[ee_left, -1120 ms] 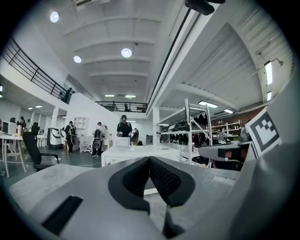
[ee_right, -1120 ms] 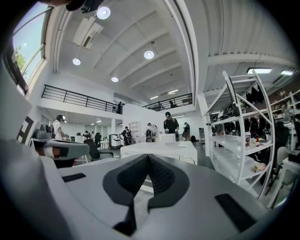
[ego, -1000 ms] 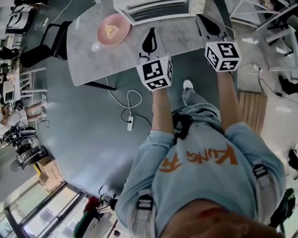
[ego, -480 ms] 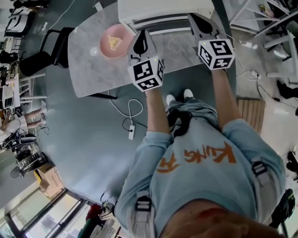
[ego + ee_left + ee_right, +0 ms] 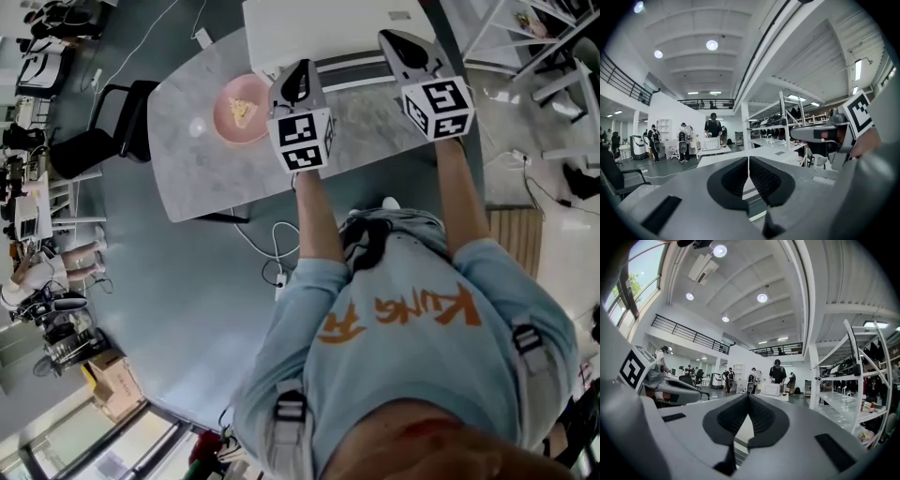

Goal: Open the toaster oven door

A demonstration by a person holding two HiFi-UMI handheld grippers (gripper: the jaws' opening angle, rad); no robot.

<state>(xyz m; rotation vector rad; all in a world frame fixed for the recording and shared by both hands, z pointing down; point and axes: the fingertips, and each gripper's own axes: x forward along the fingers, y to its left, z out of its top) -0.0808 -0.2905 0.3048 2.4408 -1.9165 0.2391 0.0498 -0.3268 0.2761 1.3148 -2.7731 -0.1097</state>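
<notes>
Desk (image 5: pixel 202 183): grey marble top. Its near edge runs under both marker cubes, and the near-left corner is bare. Open floor lies left of the desk and in front of it. A chair (image 5: pixel 94 141) stands off the left edge, and a power strip (image 5: pixel 279 278) with its cable lies on the floor below the near edge.

Toaster oven (image 5: pixel 323 23): white, at the far edge, front toward the person, door looks closed. Pink plate (image 5: pixel 242 108) just left of it, food on it.

Left gripper (image 5: pixel 300 67): over the desk between plate and oven front. Jaws pressed together, nothing between them.

Right gripper (image 5: pixel 389 37): by the right end of the door; cannot tell whether it touches. Jaws together, empty.
</notes>
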